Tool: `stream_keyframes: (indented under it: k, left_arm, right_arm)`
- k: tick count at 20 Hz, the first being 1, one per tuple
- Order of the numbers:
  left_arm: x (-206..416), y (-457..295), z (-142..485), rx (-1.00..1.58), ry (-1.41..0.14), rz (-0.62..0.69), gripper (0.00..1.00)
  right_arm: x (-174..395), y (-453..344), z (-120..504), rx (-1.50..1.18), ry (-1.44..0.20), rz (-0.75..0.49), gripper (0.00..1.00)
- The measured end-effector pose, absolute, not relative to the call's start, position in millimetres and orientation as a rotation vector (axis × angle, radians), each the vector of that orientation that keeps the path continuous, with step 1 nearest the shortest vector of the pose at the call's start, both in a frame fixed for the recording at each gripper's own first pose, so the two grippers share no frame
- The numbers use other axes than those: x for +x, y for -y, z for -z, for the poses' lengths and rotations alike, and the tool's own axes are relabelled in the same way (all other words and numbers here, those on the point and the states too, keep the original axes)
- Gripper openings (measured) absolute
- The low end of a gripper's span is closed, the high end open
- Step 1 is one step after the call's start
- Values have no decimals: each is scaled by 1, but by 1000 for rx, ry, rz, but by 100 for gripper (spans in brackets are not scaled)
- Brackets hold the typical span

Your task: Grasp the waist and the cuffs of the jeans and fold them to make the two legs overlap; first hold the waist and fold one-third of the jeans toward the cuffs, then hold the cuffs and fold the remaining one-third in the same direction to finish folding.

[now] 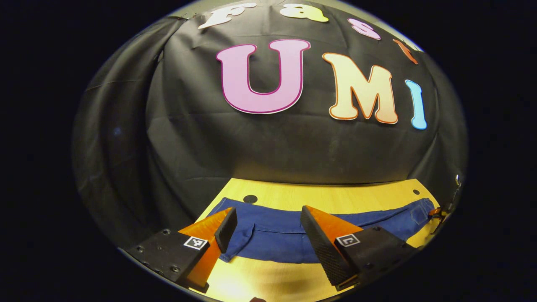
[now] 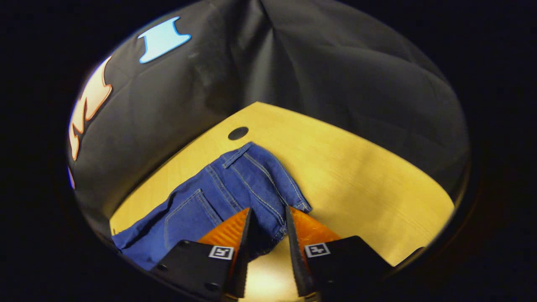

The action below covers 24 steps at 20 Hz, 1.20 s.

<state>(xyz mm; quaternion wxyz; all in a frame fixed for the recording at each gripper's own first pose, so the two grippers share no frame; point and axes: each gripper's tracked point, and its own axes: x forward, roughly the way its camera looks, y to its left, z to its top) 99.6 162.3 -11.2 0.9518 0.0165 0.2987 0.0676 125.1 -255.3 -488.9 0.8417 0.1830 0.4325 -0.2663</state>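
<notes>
- 1 pair of jeans [image 1: 289,235], blue denim, lying flat on the yellow wooden table [image 1: 319,195]. In the left gripper view it runs as a long band across the table, cuff end at left, waist end at far right.
- Left gripper [image 1: 268,233]: released, jaws wide apart, hovering over the cuff end. Denim shows in the gap between the 2 fingers; neither finger visibly presses on it.
- Right gripper [image 2: 268,235]: jaws narrowed at the near edge of the waist [image 2: 251,180]. Denim sits in the gap, but I cannot tell whether both fingers actually press on it.
- In the left gripper view a small part of the other gripper [image 1: 438,214] shows far off at the waist end; too small to read its jaw state there.
- Waist detail in the right gripper view: 1 back pocket [image 2: 188,214] visible, light contrast stitching, waistband corner pointing toward the back of the table.
- Dark round holes in the tabletop: 2 counted in the left gripper view, one near the cuff end [image 1: 250,199], one near the far right [image 1: 415,192]. 1 in the right gripper view, just beyond the waistband corner.
- 1 square marker tag on each finger block, 2 per gripper.
</notes>
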Motion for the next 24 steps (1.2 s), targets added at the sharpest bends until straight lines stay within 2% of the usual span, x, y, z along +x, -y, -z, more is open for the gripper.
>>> stream_keyframes:
  k: [1, 2, 3, 4, 5, 6, 9, 12, 14, 15, 16, 20, 24]
  left_arm:
    - [96, -161, 11, 38, -609, -143, 100]
    - [82, -159, 10, 42, -615, -149, 100]
    - [75, -155, 8, 42, -622, -153, 100]
    - [67, -151, 7, 39, -625, -157, 95]
    - [61, -148, 5, 36, -626, -162, 100]
    - [53, -144, 5, 36, -628, -166, 95]
    - [37, -139, 2, 66, -626, -170, 95]
    - [28, -135, 4, 71, -641, -163, 95]
    - [30, -133, 3, 60, -632, -150, 95]
    - [33, -133, 4, 61, -631, -143, 100]
    - [35, -136, 6, 64, -633, -136, 95]
    - [45, -143, 8, 37, -629, -97, 95]
    - [53, -166, 17, 37, -648, -66, 95]
  right_arm:
    - [125, 256, 494, 408, -920, 540, 36]
    - [127, 257, 495, 419, -913, 518, 27]
    - [130, 257, 497, 428, -912, 504, 22]
    - [129, 261, 492, 403, -896, 507, 17]
    - [125, 266, 489, 357, -887, 504, 13]
    - [127, 275, 483, 305, -869, 512, 7]
    - [121, 307, 478, 262, -872, 514, 8]
    - [125, 303, 457, 196, -833, 497, 9]
    - [135, 294, 430, 155, -765, 459, 8]
    - [140, 286, 415, 140, -733, 437, 9]
    - [142, 278, 400, 122, -700, 419, 9]
    - [144, 249, 352, 91, -575, 338, 8]
    - [133, 229, 319, 1, -524, 251, 8]
